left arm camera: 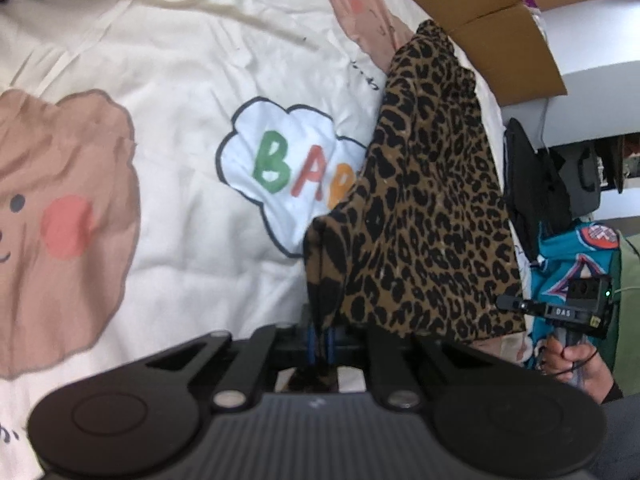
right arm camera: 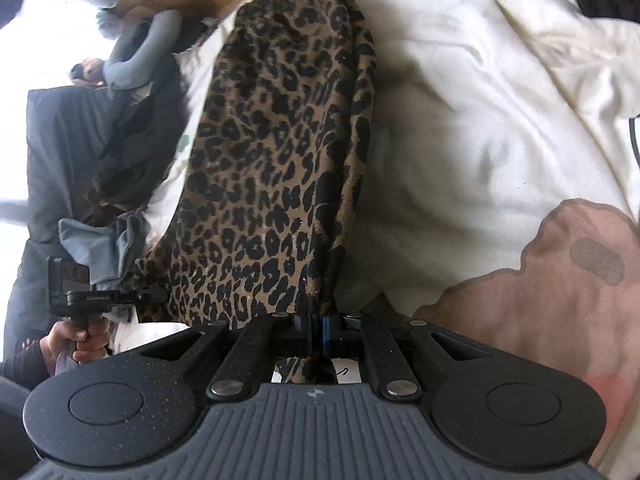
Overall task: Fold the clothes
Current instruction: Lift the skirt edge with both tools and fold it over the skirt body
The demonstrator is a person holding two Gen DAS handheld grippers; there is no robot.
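Note:
A leopard-print garment (left arm camera: 428,200) hangs stretched above a cream cartoon-print bedspread (left arm camera: 168,92). My left gripper (left arm camera: 320,338) is shut on one lower corner of it, cloth pinched between the blue pads. My right gripper (right arm camera: 316,330) is shut on the other corner of the same garment (right arm camera: 276,152), which runs away from me over the bedspread (right arm camera: 480,120). Each gripper shows in the other's view, held by a hand: the right one (left arm camera: 576,312) at the right edge, the left one (right arm camera: 92,296) at the left edge.
A cardboard box (left arm camera: 480,12) stands at the far edge of the bed. Dark and teal clothes (left arm camera: 560,216) are piled to the right of the bed. Grey and dark garments (right arm camera: 80,152) lie heaped at the left in the right wrist view.

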